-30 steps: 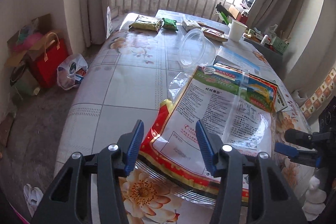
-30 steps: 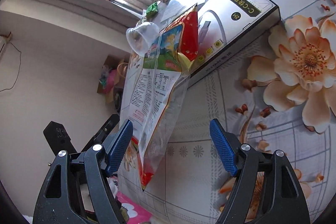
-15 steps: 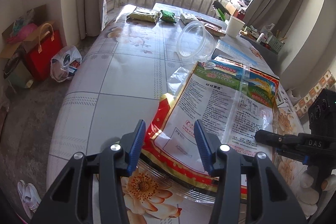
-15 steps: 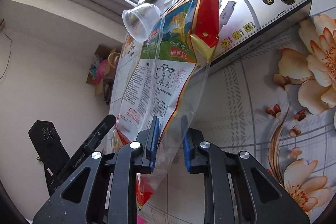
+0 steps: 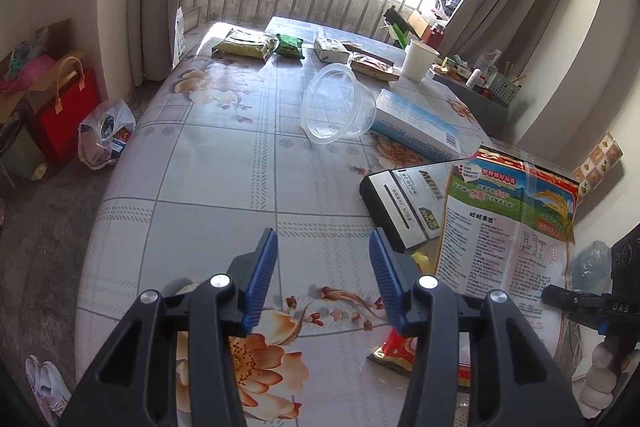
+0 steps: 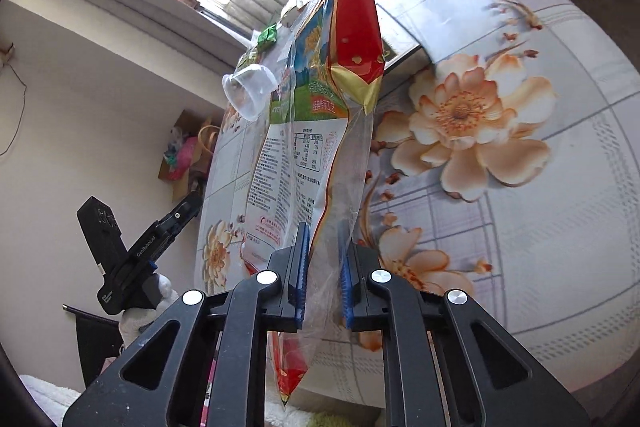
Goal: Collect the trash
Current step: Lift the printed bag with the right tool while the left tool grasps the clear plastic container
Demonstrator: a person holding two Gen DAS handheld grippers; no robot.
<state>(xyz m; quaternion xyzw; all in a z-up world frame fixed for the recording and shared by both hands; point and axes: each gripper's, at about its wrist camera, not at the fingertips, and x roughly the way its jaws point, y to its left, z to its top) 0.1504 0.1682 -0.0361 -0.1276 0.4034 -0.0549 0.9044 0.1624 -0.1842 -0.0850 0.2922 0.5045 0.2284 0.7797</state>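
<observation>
The right hand-held gripper (image 6: pixel 322 271), at the lower centre of the right wrist view, is closing its jaws on the large empty snack bag of red, green and clear plastic film (image 6: pixel 316 131). The blue pads (image 6: pixel 301 267) pinch the film near its lower edge, so the bag stands up from the grip toward the top of the frame. It appears lifted clear of the floral-patterned worktop (image 6: pixel 560 187), probably to free it for disposal.

The left hand-held gripper (image 5: pixel 322 279), at the lower centre of the left wrist view, stands partly open with nothing between its jaws. It points over bare worktop, which suggests it is kept ready for the next item. In this view the bag hangs at the right of the frame.

Beyond the bag, right of centre, lies a black and silver cardboard box (image 5: pixel 404 203). Above it, at upper centre, a clear plastic tub (image 5: pixel 338 107) rests on its side just beside a pale blue and white flat box (image 5: pixel 416 125). A white paper cup (image 5: pixel 418 61) and several small snack packets (image 5: pixel 246 45) sit along the far edge. These are likely further trash to collect.
</observation>
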